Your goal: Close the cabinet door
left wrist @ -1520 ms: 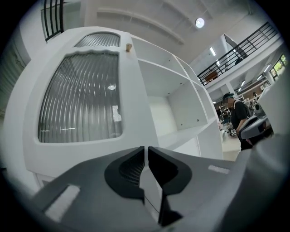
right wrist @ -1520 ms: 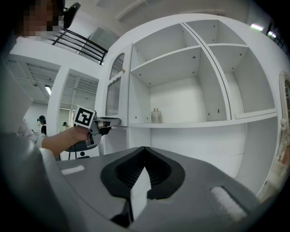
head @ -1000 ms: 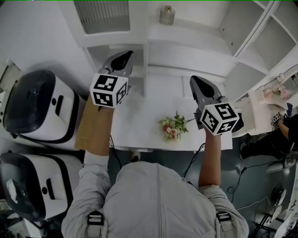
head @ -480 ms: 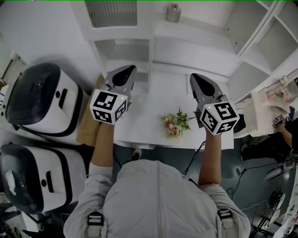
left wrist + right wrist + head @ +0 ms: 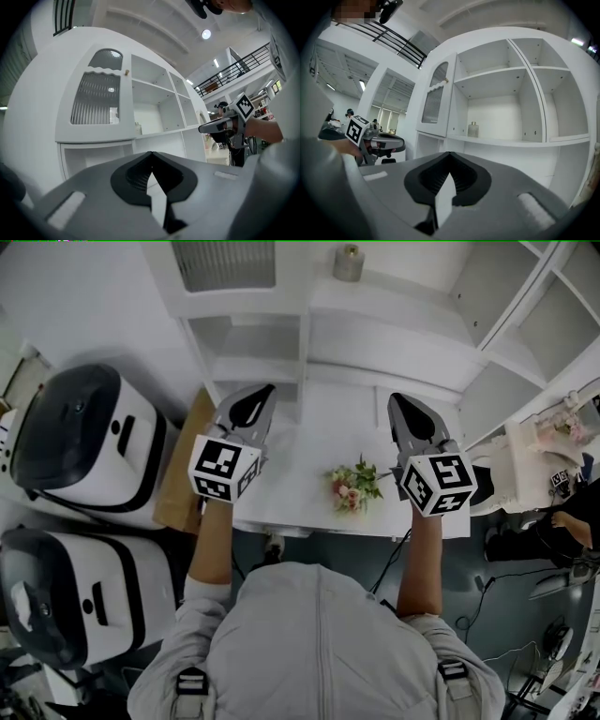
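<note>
Door: the ribbed-glass door (image 5: 96, 98) is at the left end of the cabinet (image 5: 529, 108). It seems to lie flat against the front, so I judge it shut or very nearly. No view settles whether a thin gap remains at the knob (image 5: 125, 72) edge.
Left gripper: the left gripper (image 5: 265, 392) is clenched on nothing and held level over the table (image 5: 300, 451), apart from the door.
Right gripper: the right gripper (image 5: 397, 401) is also closed and empty, level, facing the open shelves.
Risk – door: if the latch has not caught, the door could drift back open, since nothing presses on it now.
Risk – push: a follow-up nudge with a closed tip could skid on the smooth frame or strike the glass, should it land off the white border.
Risk – table: lowering either hand carelessly could sweep the flowers (image 5: 351, 489), which lie between the two grippers.
Risk – shelf: reaching in on the right could tip the jar (image 5: 473, 129).
Count – grippers: two.
Count – doors: one, with one knob.
Count – jars: one.
Count – flowers: one small bunch.
Count – white machines (image 5: 80, 442): two, side by side at the left.
Count – brown board (image 5: 183, 474): one, at the table's left edge.
</note>
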Demonstrator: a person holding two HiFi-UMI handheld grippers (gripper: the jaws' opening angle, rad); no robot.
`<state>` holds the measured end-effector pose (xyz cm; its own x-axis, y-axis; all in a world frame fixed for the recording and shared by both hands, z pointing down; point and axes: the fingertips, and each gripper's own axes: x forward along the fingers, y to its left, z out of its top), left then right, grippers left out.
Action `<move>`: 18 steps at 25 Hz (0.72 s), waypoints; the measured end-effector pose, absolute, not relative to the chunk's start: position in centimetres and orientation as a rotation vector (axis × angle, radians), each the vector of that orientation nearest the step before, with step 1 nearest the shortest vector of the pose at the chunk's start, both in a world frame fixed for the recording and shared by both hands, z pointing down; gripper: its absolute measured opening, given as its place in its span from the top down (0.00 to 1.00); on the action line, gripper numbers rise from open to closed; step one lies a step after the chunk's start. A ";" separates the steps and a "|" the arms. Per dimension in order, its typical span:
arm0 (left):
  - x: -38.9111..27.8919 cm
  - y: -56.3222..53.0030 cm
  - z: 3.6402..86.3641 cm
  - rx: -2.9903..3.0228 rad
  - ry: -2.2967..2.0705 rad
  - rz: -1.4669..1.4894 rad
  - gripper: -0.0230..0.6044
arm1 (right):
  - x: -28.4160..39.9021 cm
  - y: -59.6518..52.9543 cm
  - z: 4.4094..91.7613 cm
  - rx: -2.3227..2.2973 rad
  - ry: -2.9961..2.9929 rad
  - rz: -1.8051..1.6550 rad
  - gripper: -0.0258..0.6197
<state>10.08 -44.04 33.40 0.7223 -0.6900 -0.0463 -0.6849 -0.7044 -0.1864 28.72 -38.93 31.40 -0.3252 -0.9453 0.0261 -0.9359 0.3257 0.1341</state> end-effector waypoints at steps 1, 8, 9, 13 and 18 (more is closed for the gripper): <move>10.1 -44.0 33.4 -2.740 1.103 -0.035 0.94 | 28.8 -38.9 31.7 1.766 -2.471 -0.135 0.96; 10.4 -43.9 33.5 -2.737 1.101 -0.050 0.94 | 29.0 -38.8 33.1 1.761 -2.438 -0.128 0.96; 10.5 -43.9 33.5 -2.738 1.100 -0.055 0.94 | 29.0 -38.8 33.3 1.760 -2.439 -0.124 0.96; 10.7 -43.9 33.8 -2.744 1.092 -0.064 0.94 | 28.9 -38.7 33.6 1.760 -2.445 -0.111 0.96; 10.9 -43.9 34.1 -2.750 1.085 -0.075 0.94 | 28.9 -38.8 33.8 1.756 -2.449 -0.113 0.96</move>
<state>10.93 -43.91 34.15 0.7317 -0.6813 -0.0203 -0.6719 -0.7160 -0.1894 28.88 -38.78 33.80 -0.3164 -0.9468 0.0588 -0.9374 0.3215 0.1338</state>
